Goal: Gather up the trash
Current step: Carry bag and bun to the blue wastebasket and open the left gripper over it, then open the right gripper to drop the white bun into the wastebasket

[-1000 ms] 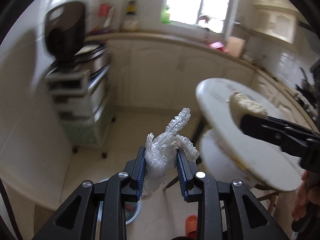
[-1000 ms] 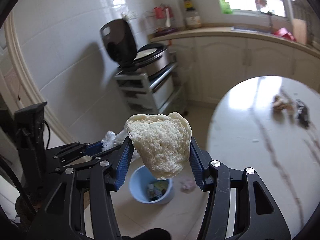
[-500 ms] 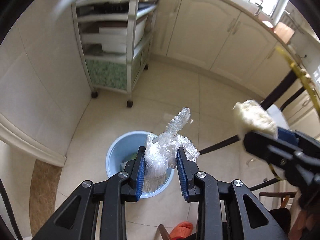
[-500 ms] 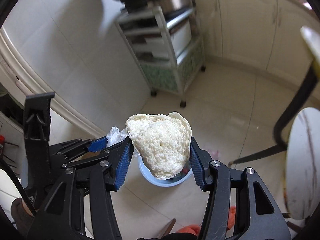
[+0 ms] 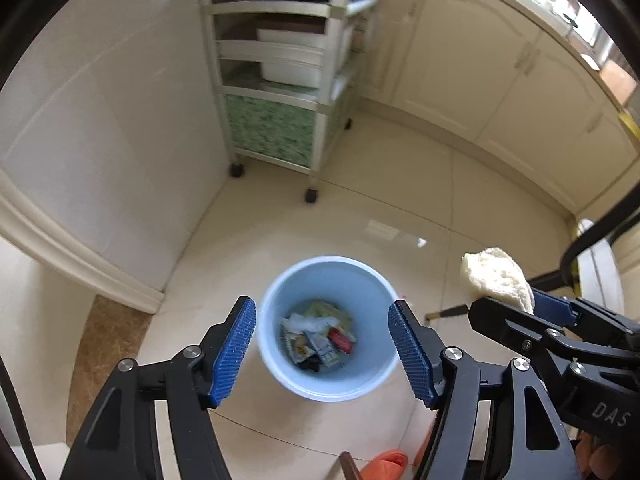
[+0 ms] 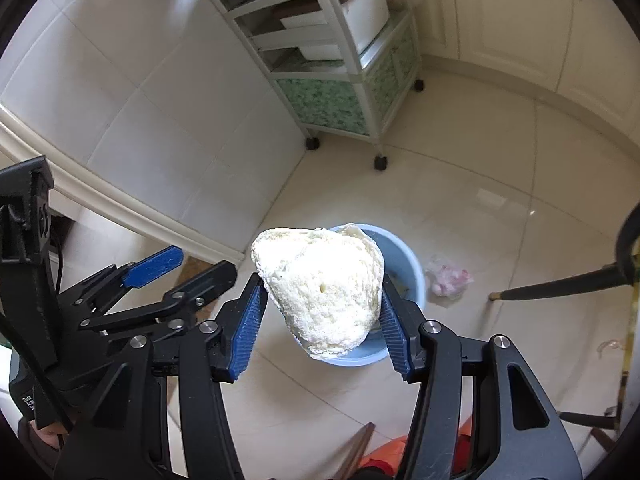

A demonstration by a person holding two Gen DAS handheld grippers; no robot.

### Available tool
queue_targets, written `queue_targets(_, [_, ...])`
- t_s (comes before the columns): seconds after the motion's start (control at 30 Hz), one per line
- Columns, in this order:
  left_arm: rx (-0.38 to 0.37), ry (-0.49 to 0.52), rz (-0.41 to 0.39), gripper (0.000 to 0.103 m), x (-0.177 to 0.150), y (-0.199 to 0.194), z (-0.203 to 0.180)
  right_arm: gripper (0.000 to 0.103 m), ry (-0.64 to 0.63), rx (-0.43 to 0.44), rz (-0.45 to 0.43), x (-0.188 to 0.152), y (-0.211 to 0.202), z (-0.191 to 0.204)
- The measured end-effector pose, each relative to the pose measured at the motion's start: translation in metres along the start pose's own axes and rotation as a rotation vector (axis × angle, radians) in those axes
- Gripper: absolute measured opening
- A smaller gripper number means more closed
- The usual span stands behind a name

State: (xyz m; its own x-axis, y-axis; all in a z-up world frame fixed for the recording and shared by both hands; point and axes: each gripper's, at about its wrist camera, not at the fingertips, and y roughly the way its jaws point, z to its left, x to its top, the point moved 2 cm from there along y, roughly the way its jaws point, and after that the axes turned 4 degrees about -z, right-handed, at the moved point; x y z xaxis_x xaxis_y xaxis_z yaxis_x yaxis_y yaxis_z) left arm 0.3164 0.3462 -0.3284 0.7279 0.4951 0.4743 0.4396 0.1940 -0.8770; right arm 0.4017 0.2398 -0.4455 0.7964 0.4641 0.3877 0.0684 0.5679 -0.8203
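My left gripper (image 5: 322,346) hangs wide and empty over the bin (image 5: 280,364) (wrappers inside), while my right gripper (image 6: 322,314) grips the bread (image 6: 320,286), undropped, at its 12 o'clock.

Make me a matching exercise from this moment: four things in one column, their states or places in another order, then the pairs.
1. left gripper
2. right gripper
3. round light-blue plastic bin
4. crumpled pink-and-white plastic bag

A. lies on the floor beside the bin
B. open, nothing between the fingers
C. holds wrappers at its bottom
D. shut on a white bread piece

Pairs: 1-B, 2-D, 3-C, 4-A
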Motion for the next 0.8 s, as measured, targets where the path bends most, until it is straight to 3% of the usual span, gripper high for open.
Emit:
queue_targets(0.13, [0.017,-0.001,-0.036,0.065,-0.011,-0.024,-0.002,0.059,0.041,0.032,0.017,0.006,0.004,0.003])
queue_targets(0.17, [0.020,-0.002,-0.046,0.065,-0.010,-0.030,-0.004,0.068,0.039,0.028,0.012,0.006,0.000,0.004])
queue_targets(0.3, [0.012,-0.014,-0.083,0.066,-0.015,-0.054,-0.007,0.086,0.013,0.004,-0.048,0.011,-0.025,0.012])
queue_targets(0.37, [0.001,-0.012,-0.103,0.066,-0.015,-0.065,-0.010,0.088,0.006,0.003,-0.081,0.015,-0.040,0.015])
queue_targets(0.53, [-0.034,0.027,-0.186,0.066,-0.018,-0.114,-0.029,0.089,-0.024,-0.032,-0.219,0.025,-0.110,0.025])
queue_targets(0.8, [-0.155,0.178,-0.379,0.081,-0.010,-0.206,-0.122,0.098,-0.048,-0.137,-0.469,0.026,-0.258,0.006])
